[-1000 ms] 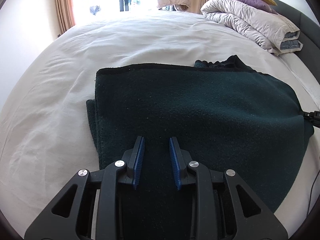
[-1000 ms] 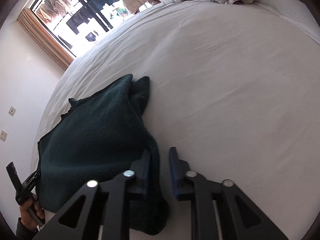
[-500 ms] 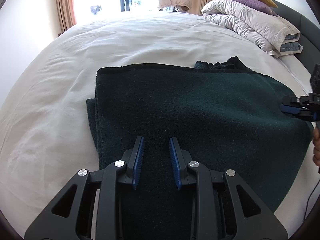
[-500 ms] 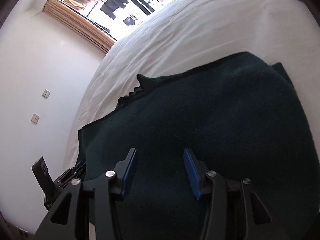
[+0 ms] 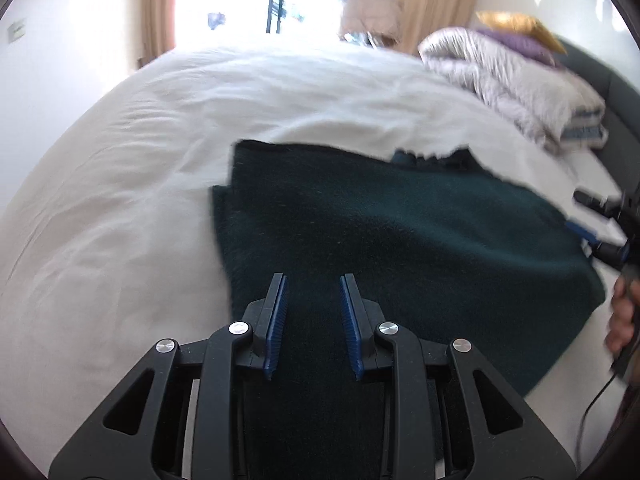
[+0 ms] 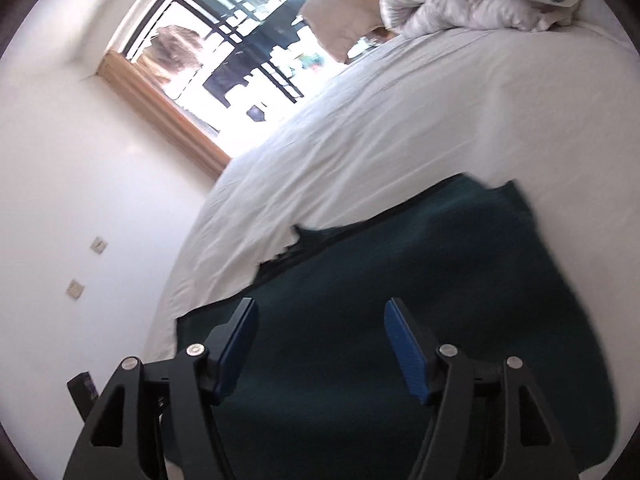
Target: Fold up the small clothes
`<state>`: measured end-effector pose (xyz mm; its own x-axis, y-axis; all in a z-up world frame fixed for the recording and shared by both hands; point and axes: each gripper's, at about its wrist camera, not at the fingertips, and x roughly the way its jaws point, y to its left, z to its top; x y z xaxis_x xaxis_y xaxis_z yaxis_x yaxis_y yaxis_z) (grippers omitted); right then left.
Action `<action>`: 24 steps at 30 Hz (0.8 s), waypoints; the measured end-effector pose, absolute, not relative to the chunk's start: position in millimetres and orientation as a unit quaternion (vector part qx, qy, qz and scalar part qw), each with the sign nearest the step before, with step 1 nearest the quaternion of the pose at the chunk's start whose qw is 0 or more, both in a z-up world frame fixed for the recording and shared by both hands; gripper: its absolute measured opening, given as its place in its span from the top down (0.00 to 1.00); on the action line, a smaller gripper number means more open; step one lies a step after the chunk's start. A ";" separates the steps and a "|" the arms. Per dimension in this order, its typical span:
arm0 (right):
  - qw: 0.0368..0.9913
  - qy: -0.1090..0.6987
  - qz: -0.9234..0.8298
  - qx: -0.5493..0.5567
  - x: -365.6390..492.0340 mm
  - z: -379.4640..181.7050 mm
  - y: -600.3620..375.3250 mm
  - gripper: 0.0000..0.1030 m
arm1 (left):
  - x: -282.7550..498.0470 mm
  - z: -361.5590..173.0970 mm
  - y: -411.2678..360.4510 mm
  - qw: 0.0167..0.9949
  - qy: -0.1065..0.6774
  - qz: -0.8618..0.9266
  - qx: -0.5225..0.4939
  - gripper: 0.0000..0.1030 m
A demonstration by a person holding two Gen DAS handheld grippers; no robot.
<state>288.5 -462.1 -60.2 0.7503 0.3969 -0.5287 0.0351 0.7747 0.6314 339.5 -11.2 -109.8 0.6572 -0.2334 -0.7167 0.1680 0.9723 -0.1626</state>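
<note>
Left claw (image 5: pixel 312 320) slightly parted, gripping nothing, over near edge of folded dark green garment (image 5: pixel 400 232); right claw (image 6: pixel 320 344) just opened wide, empty, above same garment, flat on white bed (image 5: pixel 120 200), pillows (image 5: pixel 512 76) far right.

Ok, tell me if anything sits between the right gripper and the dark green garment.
Nothing visible does. The right gripper hangs directly over the dark green garment on the white bed, fingers apart with only the cloth showing between them.
</note>
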 end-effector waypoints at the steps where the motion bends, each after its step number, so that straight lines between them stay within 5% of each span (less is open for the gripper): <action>1: 0.873 0.342 0.132 0.321 291.0 -60.7 -445.5 0.33 | 326.2 -105.2 -0.7 0.912 0.388 -0.105 -0.076 0.72; 4: 0.857 0.347 0.173 0.338 295.2 -68.0 -422.8 0.33 | 279.2 -103.6 25.4 0.912 0.361 -0.092 -0.174 0.26; 5: 0.854 0.349 0.175 0.343 296.1 -71.7 -418.5 0.33 | 263.8 -105.6 29.8 0.911 0.351 -0.090 -0.195 0.23; 16: 0.821 0.369 0.211 0.382 305.9 -86.7 -415.0 0.35 | 234.8 -144.4 47.8 0.840 0.364 -0.088 -0.393 0.23; 21: 0.815 0.397 0.222 0.360 317.3 -90.2 -399.9 0.57 | 206.6 -147.8 50.4 0.812 0.367 -0.080 -0.446 0.23; 24: 0.809 0.409 0.217 0.362 320.7 -99.1 -394.5 0.58 | 209.9 -154.6 36.1 0.813 0.382 -0.089 -0.431 0.23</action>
